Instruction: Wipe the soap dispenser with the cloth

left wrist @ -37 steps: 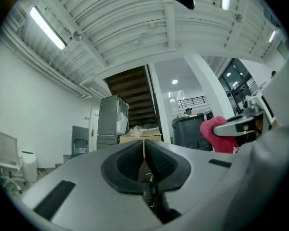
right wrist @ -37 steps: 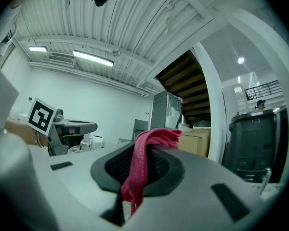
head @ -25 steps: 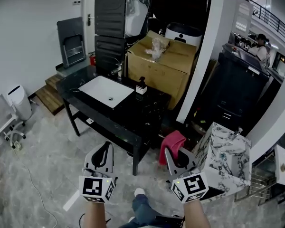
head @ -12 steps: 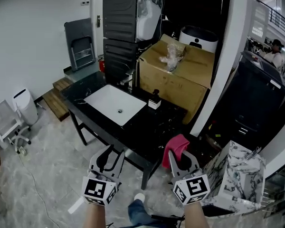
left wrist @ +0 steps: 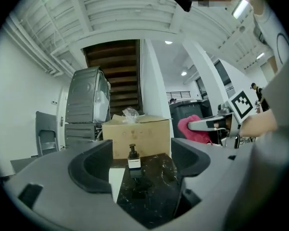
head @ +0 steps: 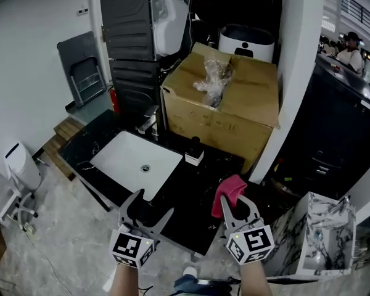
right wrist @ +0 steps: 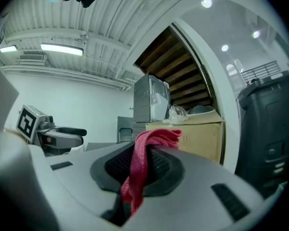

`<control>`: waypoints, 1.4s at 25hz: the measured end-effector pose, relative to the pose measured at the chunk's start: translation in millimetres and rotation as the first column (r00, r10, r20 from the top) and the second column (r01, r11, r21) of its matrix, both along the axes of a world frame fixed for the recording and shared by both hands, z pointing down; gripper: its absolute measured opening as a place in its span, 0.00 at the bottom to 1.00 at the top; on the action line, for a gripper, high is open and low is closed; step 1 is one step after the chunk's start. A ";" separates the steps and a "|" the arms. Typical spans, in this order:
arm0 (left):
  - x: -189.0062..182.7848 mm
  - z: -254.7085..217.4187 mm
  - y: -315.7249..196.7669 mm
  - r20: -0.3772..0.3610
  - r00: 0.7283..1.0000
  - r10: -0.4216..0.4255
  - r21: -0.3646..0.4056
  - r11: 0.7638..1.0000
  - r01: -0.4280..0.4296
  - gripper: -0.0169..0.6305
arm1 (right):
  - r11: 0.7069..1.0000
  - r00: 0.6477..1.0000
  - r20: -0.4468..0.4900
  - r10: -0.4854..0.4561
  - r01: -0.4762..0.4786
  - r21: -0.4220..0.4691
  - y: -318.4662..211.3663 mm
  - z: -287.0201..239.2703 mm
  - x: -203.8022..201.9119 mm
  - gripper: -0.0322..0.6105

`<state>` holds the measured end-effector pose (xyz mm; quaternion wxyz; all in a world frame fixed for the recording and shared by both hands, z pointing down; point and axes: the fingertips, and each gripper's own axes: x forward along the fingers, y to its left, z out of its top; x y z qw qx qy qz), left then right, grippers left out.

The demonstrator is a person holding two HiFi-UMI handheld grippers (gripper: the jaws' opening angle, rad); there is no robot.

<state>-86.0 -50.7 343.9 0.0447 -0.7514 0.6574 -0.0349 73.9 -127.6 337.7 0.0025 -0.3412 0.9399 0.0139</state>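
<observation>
The soap dispenser [head: 194, 153], a dark pump bottle with a white label, stands upright on the black counter [head: 191, 196] right of the white sink [head: 135, 162]. It shows straight ahead in the left gripper view [left wrist: 133, 159], well beyond the jaws. My left gripper [head: 154, 202] hangs over the counter's near edge. Its jaws have just been opening and now stand open with nothing between them [left wrist: 140, 165]. My right gripper [head: 235, 202] is shut on a pink cloth [head: 230, 190], which hangs from the closed jaws [right wrist: 143, 162] over the counter's right end.
A large cardboard box [head: 228, 110] stands behind the dispenser, with a faucet [head: 149, 121] at the sink's back. A white pillar [head: 290, 73] rises on the right. A marble-patterned cabinet [head: 324, 233] sits low at the right, and a person [head: 348, 48] stands far right.
Both grippers have moved forward, from over the floor to the counter's near edge. The left jaws went from shut to wide open. The cloth stays held in the right gripper.
</observation>
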 end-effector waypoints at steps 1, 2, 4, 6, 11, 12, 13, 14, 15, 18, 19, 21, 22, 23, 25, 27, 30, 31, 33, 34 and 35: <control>-1.8 3.7 -11.9 0.005 1.000 0.017 -0.014 1.000 -0.017 0.59 | 1.000 1.000 0.002 0.009 -0.009 -0.006 -10.9 1.3 -2.2 0.13; -2.5 7.7 -22.9 0.014 0.999 0.038 -0.028 0.999 -0.038 0.59 | 1.000 1.000 0.002 0.018 -0.018 -0.010 -20.5 2.6 -4.3 0.13; -4.7 13.5 -44.1 0.024 0.997 0.074 -0.041 0.996 -0.073 0.59 | 0.999 0.999 -0.001 0.034 -0.034 -0.017 -36.0 5.4 -9.0 0.13; -8.4 17.0 -65.5 0.017 0.996 0.091 -0.045 0.995 -0.090 0.59 | 0.999 0.999 -0.005 0.042 -0.042 -0.023 -47.3 7.4 -14.8 0.13; -13.9 37.7 -111.6 0.022 0.992 0.127 -0.097 0.987 -0.124 0.59 | 0.998 0.998 -0.024 0.052 -0.053 -0.030 -61.9 14.6 -30.6 0.13; -14.6 41.9 -121.4 0.022 0.990 0.140 -0.108 0.985 -0.137 0.59 | 0.997 0.997 -0.028 0.066 -0.066 -0.033 -65.4 17.0 -32.2 0.13; -16.0 45.1 -131.9 0.012 0.988 0.153 -0.114 0.982 -0.150 0.59 | 0.996 0.996 -0.031 0.083 -0.084 -0.038 -69.7 19.5 -33.4 0.13; -18.1 47.5 -142.9 -0.006 0.986 0.164 -0.117 0.980 -0.163 0.59 | 0.994 0.994 -0.034 0.102 -0.104 -0.043 -74.3 21.6 -34.2 0.13; -20.5 50.0 -154.3 -0.027 0.984 0.175 -0.120 0.977 -0.177 0.58 | 0.991 0.992 -0.038 0.122 -0.123 -0.045 -79.1 23.0 -34.8 0.13; -27.1 61.1 -188.7 -0.077 0.976 0.202 -0.141 0.967 -0.211 0.56 | 0.982 0.982 -0.058 0.178 -0.181 -0.056 -93.4 28.6 -34.5 0.13; -29.3 64.0 -200.2 -0.084 0.975 0.207 -0.146 0.965 -0.217 0.52 | 0.978 0.978 -0.066 0.197 -0.201 -0.063 -98.4 30.9 -33.8 0.13; -33.2 68.3 -223.3 -0.094 0.971 0.220 -0.151 0.961 -0.232 0.42 | 0.967 0.968 -0.081 0.236 -0.242 -0.076 -108.4 35.0 -32.5 0.13; -34.2 71.2 -234.3 -0.100 0.968 0.231 -0.156 0.957 -0.245 0.39 | 0.961 0.963 -0.089 0.256 -0.263 -0.083 -112.7 37.3 -32.0 0.13; -34.3 75.3 -244.7 -0.105 0.964 0.245 -0.164 0.952 -0.259 0.37 | 0.955 0.957 -0.096 0.274 -0.283 -0.090 -116.4 39.6 -31.5 0.13; -33.2 86.3 -263.4 -0.110 0.956 0.273 -0.186 0.939 -0.290 0.36 | 0.943 0.946 -0.111 0.306 -0.317 -0.101 -122.3 44.5 -30.8 0.13; -31.9 96.3 -280.3 -0.115 0.947 0.299 -0.200 0.927 -0.316 0.36 | 0.931 0.934 -0.126 0.334 -0.348 -0.109 -127.8 49.6 -30.0 0.13; -28.7 105.6 -302.4 -0.118 0.936 0.332 -0.207 0.914 -0.350 0.36 | 0.915 0.918 -0.148 0.369 -0.386 -0.117 -136.7 56.6 -29.3 0.13; -26.6 107.4 -308.5 -0.118 0.931 0.345 -0.207 0.908 -0.363 0.36 | 0.910 0.912 -0.156 0.378 -0.397 -0.119 -139.2 58.5 -29.4 0.13; -21.1 110.3 -318.7 -0.116 0.920 0.375 -0.208 0.896 -0.392 0.36 | 0.900 0.903 -0.170 0.396 -0.418 -0.125 -143.5 62.4 -29.7 0.13; -18.1 111.5 -322.9 -0.114 0.914 0.389 -0.208 0.890 -0.405 0.36 | 0.895 0.898 -0.175 0.403 -0.427 -0.130 -145.2 64.6 -29.9 0.13; -15.2 112.3 -326.6 -0.109 0.910 0.401 -0.207 0.886 -0.415 0.36 | 0.891 0.895 -0.182 0.408 -0.434 -0.135 -146.5 66.7 -30.3 0.13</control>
